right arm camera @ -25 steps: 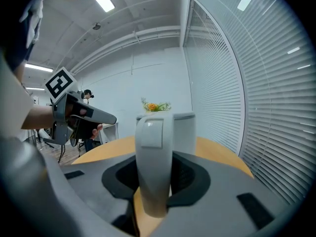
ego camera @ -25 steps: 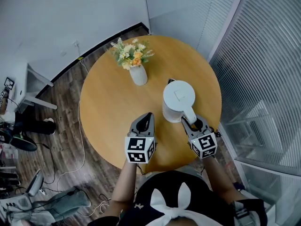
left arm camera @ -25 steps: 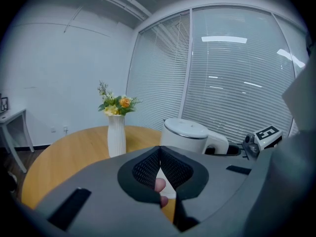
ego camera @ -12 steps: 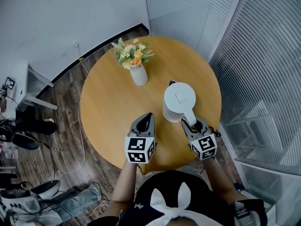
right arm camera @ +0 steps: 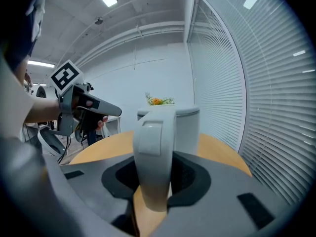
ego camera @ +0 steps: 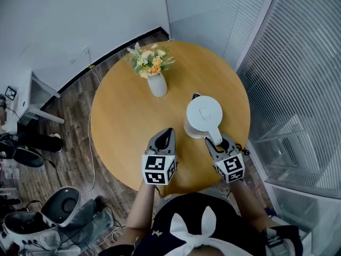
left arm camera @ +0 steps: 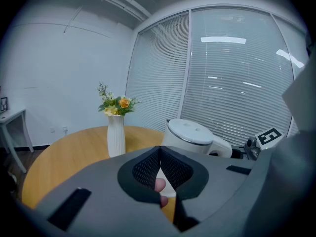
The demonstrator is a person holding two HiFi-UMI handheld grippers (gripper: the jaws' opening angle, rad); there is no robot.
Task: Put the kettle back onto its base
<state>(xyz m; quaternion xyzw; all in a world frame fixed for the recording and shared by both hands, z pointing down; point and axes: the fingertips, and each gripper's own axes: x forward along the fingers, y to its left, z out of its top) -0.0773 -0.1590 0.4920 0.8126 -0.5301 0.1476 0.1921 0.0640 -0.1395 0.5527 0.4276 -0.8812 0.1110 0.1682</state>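
Observation:
A white electric kettle (ego camera: 203, 115) stands upright on the round wooden table (ego camera: 120, 121), right of centre. Its handle (right arm camera: 152, 149) points toward me, and my right gripper (ego camera: 214, 141) is shut on it, one pad on each side. In the right gripper view the handle fills the gap in my right gripper (right arm camera: 153, 179). What lies under the kettle is hidden, and no separate base shows. My left gripper (ego camera: 166, 132) hovers over the table's near part, left of the kettle (left arm camera: 191, 135), shut and holding nothing.
A white vase of flowers (ego camera: 155, 80) stands at the back left of the table. Window blinds (ego camera: 298, 79) run close along the right. On the floor at lower left lie cables and a round white device (ego camera: 59, 207). A white side table (ego camera: 32, 97) stands far left.
The kettle and my right gripper have barely shifted. My left gripper has stayed still. On the floor at lower left a round white device has come into view.

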